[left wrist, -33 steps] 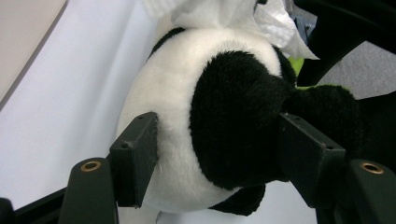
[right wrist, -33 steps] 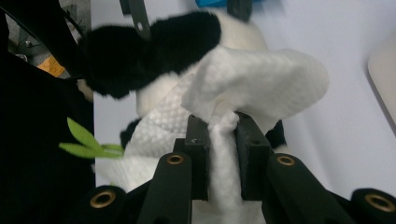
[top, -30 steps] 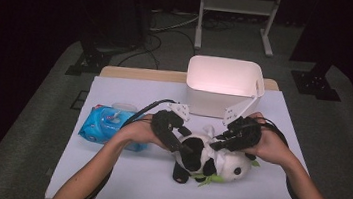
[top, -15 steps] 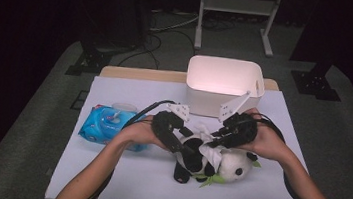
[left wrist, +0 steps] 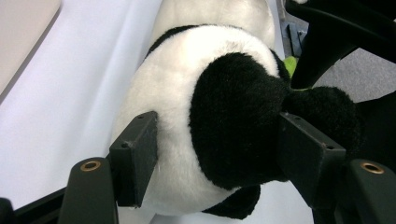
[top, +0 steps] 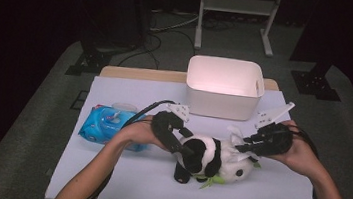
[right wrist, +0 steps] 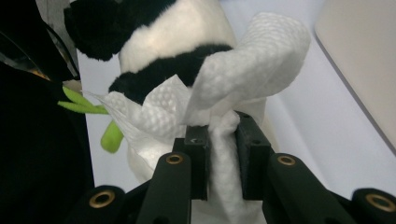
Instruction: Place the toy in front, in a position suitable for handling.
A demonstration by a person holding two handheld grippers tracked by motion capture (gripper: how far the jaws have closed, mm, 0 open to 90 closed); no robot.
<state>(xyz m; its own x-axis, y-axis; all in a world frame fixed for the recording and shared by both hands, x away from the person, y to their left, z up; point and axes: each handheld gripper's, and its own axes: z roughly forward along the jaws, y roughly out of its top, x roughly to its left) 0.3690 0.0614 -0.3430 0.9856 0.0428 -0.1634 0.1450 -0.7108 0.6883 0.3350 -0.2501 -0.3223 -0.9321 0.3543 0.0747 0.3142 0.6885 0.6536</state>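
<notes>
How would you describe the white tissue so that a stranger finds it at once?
Start at the white rectangular plastic bin on the table's far side. In front lies a black-and-white plush panda. The crumpled white paper tissue is pinched in the right gripper against it: thin, embossed, not furry.

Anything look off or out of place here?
Nothing is spilled or damaged. The panda lies on its side on the table, gripped round its body by the left gripper. The right gripper pinches a bunched wipe against the panda. The wipe pack and bin look orderly.
</notes>
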